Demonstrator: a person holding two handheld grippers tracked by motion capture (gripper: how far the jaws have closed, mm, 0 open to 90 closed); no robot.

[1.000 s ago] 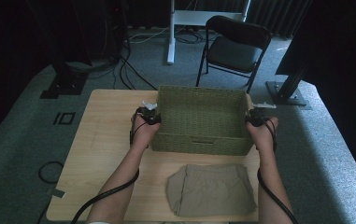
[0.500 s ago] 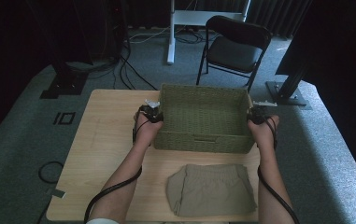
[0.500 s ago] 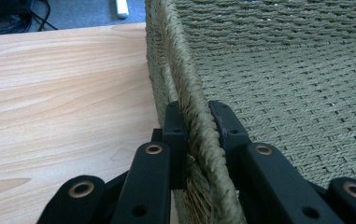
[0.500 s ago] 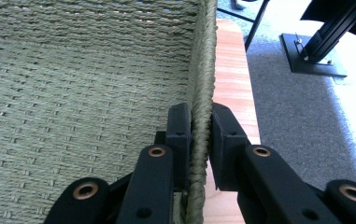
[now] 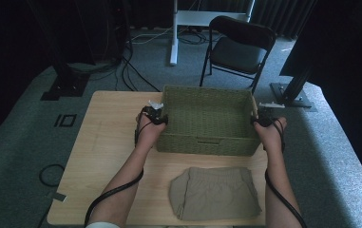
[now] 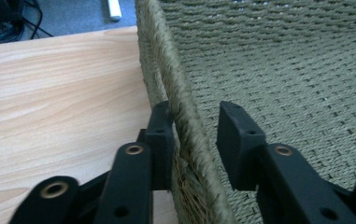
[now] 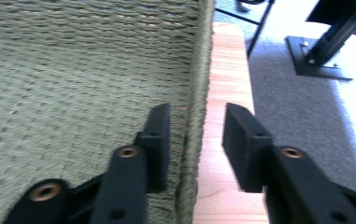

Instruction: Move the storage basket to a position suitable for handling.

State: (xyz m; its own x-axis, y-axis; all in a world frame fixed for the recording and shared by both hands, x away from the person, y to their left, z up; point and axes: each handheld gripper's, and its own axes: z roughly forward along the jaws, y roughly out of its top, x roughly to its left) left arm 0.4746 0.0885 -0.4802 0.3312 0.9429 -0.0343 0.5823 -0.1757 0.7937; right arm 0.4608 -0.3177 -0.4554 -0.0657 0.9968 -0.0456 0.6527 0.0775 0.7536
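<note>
BASKET: woven basket (image 5: 207, 121) at worktop (image 5: 107, 142) 12 o'clock | FINGERS: left gripper (image 6: 195, 140), right gripper (image 7: 195, 142) just opened, straddling side rims, unclamped | RISK: withdrawing may snag rim, dragging basket.

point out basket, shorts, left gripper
basket (image 5: 207, 142), high view, on its near woven wall.
shorts (image 5: 215, 192), high view, on the middle of the folded khaki cloth.
left gripper (image 6: 195, 140), left gripper view, midway between its fingertips, over the basket's side rim.
</note>
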